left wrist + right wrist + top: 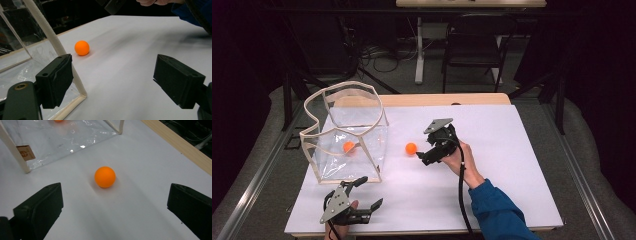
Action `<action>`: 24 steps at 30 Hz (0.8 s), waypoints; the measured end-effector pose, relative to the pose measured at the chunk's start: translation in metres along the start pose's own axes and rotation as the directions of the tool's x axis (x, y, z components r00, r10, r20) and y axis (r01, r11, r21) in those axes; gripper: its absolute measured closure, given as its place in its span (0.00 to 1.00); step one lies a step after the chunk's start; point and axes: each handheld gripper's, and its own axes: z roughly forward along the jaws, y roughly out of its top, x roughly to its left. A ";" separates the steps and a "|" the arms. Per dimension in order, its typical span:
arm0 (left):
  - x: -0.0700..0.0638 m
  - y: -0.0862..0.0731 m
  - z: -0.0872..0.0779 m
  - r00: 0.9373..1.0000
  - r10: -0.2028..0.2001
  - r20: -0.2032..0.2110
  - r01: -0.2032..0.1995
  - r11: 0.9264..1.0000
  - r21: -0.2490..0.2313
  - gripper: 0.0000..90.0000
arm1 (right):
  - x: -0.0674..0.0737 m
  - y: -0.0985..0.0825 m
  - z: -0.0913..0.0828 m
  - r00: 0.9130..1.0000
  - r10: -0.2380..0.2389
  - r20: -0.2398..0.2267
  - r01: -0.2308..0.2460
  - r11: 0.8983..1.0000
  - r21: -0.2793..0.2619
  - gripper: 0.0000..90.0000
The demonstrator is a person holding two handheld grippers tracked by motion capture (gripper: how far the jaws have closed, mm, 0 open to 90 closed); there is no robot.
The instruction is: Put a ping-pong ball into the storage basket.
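The right gripper (421, 156) sits near the middle of the white table sheet (492, 165), its jaws spread wide and holding nothing, pointed toward nine o'clock at an orange ball (411, 148) that lies on the sheet just beside its tips. In the right gripper view the same ball (105, 176) rests on the sheet ahead of the two black jaws and centred on the gap between them, touching neither. At about ten o'clock from the ball stands a clear plastic container (362, 135) with a pale frame, open at the top, and a second orange ball (348, 146) lies inside it on its floor; the top edge of the right gripper view catches a sliver of that second ball (58, 120) behind the clear wall (62, 137). The left gripper (371, 192) is at the near edge of the sheet, at roughly seven o'clock from the loose ball and well apart from it, released with its jaws wide and empty. In the left gripper view its left jaw stands just beside the container's near corner post (53, 42); whether they touch cannot be told, and the loose ball (82, 48) lies farther off on the sheet. A blue sleeve (494, 210) covers the person's right forearm, coming in from five o'clock
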 end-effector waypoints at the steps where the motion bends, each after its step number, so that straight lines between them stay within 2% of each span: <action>1: 0.000 0.000 0.000 1.000 -0.003 -0.002 0.003 1.000 -0.004 0.18 | 0.000 0.000 0.000 1.000 0.000 0.000 0.000 1.000 0.000 0.00; 12: 0.000 -0.001 -0.002 1.000 -0.014 -0.002 0.014 1.000 0.002 0.18 | -0.003 -0.001 0.014 1.000 0.006 -0.015 -0.006 1.000 0.026 0.00; 14: -0.001 0.000 -0.001 1.000 -0.006 -0.004 0.006 1.000 0.001 0.18 | -0.004 0.000 0.016 1.000 0.005 -0.016 -0.005 1.000 0.027 0.00; 24: -0.001 0.000 -0.003 1.000 -0.009 -0.001 0.009 1.000 0.000 0.18 | -0.001 0.005 0.028 0.999 -0.005 -0.036 0.006 0.999 0.032 0.00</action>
